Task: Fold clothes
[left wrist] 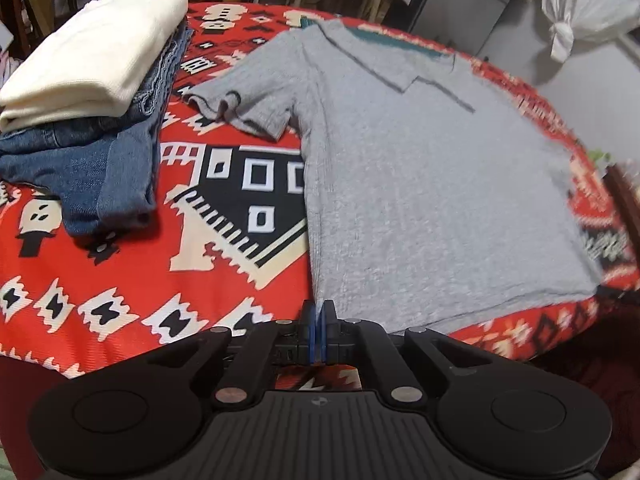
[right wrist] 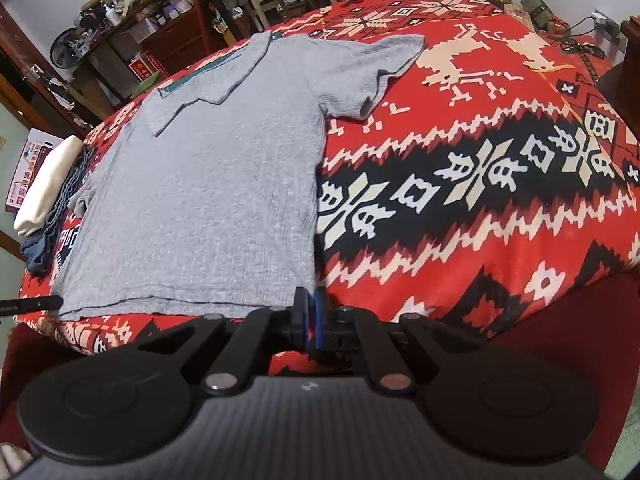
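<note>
The grey shirt lies flat on the bed, hem at its near edge. Left tongs and right tongs each pinch one hem corner. The likely next move is lifting the hem evenly toward the collar.

The grey shirt is a soft, matt knit with fine lengthwise ribbing and a heathered fleck; its hems and collar edge carry darker stitched trim. Under it the red blanket is a woven cloth with a fine corded texture and a flat, dull finish. At the far left, the cream garment looks like a thick, smooth knit, lying on blue denim with rough, frayed edges. The left gripper and right gripper are matt black plastic with ridged bodies, dull metal pivot pins and glossier blue finger pads.
</note>
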`<state>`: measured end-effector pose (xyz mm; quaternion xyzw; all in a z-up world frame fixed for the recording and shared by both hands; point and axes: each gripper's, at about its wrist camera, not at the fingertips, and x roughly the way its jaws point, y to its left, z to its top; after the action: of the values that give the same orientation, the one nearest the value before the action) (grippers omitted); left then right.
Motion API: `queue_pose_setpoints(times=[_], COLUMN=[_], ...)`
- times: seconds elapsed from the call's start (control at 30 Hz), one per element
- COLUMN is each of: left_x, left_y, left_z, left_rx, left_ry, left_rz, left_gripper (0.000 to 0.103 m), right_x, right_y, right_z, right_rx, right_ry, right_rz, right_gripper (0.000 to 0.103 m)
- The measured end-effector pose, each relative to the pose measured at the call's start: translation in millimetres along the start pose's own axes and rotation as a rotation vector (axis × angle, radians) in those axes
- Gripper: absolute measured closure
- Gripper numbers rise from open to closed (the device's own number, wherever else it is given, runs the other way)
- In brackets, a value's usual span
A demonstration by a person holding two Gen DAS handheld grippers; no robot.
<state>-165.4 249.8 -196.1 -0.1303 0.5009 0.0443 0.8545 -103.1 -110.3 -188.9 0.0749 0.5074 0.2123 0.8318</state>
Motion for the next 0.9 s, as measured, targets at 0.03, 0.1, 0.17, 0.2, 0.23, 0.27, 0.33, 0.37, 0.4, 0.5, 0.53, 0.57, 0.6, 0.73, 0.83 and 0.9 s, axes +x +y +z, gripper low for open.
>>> queue_pose_setpoints(times=[0.03, 0.1, 0.17, 0.2, 0.23, 0.27, 0.33, 0.37, 0.4, 0.5, 0.53, 0.57, 0.6, 0.73, 0.83, 0.9], left_x=[-0.4, -3.0, -7.5, -10.3, -13.8, -17.3, -24.7, -28.3, -31.4, -34.9, -33.8, -31.4, -27.2, -3.4, 10.8, 18.0], left_y=[-2.0, -5.1, -7.3, -7.9, -8.5, -9.2, -13.0, -16.3, -21.3, -43.6, -52.1, -60.4, -68.4, -101.0, -119.8, -126.8], left_z=[-0.7, -0.4, -0.5, -0.8, -1.2, -1.6, -2.4, -2.7, -2.8, -2.2, -2.4, -2.5, -2.9, -6.0, -7.3, -5.4], left_rx=[0.013, 0.036, 0.06, 0.07, 0.08, 0.09, 0.117, 0.137, 0.165, 0.276, 0.311, 0.337, 0.355, 0.466, 0.524, 0.533], left_ry=[-0.003, -0.012, -0.031, -0.041, -0.054, -0.067, -0.092, -0.105, -0.12, -0.157, -0.166, -0.167, -0.158, -0.144, -0.133, -0.125], left_rz=[0.007, 0.022, 0.043, 0.05, 0.053, 0.056, 0.056, 0.054, 0.048, 0.0, -0.023, -0.044, -0.063, -0.125, -0.14, -0.154], left_gripper=[0.099, 0.093, 0.083, 0.074, 0.069, 0.069, 0.069, 0.069, 0.068, 0.065, 0.064, 0.064, 0.064, 0.064, 0.064, 0.064], right_x=[-1.4, -4.2, -9.3, -12.4, -15.8, -19.1, -25.7, -27.6, -28.7, -23.0, -18.8, -14.7, -10.7, 5.4, 17.5, 25.6], right_y=[1.8, 5.4, 7.5, 10.4, 14.1, 17.9, 25.4, 32.0, 39.9, 65.8, 74.3, 80.9, 86.7, 109.8, 127.1, 138.6], right_z=[0.0, 0.1, -0.6, -0.7, -0.6, -0.6, -0.6, -0.2, 0.4, 1.0, 1.0, -0.2, -1.9, -8.8, -14.0, -17.5], right_rx=[-0.017, -0.05, -0.079, -0.099, -0.122, -0.146, -0.193, -0.228, -0.269, -0.39, -0.422, -0.45, -0.476, -0.578, -0.655, -0.706], right_ry=[0.002, 0.007, 0.004, -0.003, -0.013, -0.023, -0.043, -0.054, -0.065, -0.071, -0.068, -0.063, -0.058, -0.035, -0.018, -0.006], right_rz=[-0.014, -0.042, -0.054, -0.057, -0.059, -0.061, -0.066, -0.057, -0.044, 0.006, 0.023, 0.031, 0.034, 0.046, 0.055, 0.061], right_gripper=[0.099, 0.096, 0.091, 0.091, 0.091, 0.09, 0.09, 0.09, 0.09, 0.087, 0.087, 0.087, 0.087, 0.087, 0.087, 0.087])
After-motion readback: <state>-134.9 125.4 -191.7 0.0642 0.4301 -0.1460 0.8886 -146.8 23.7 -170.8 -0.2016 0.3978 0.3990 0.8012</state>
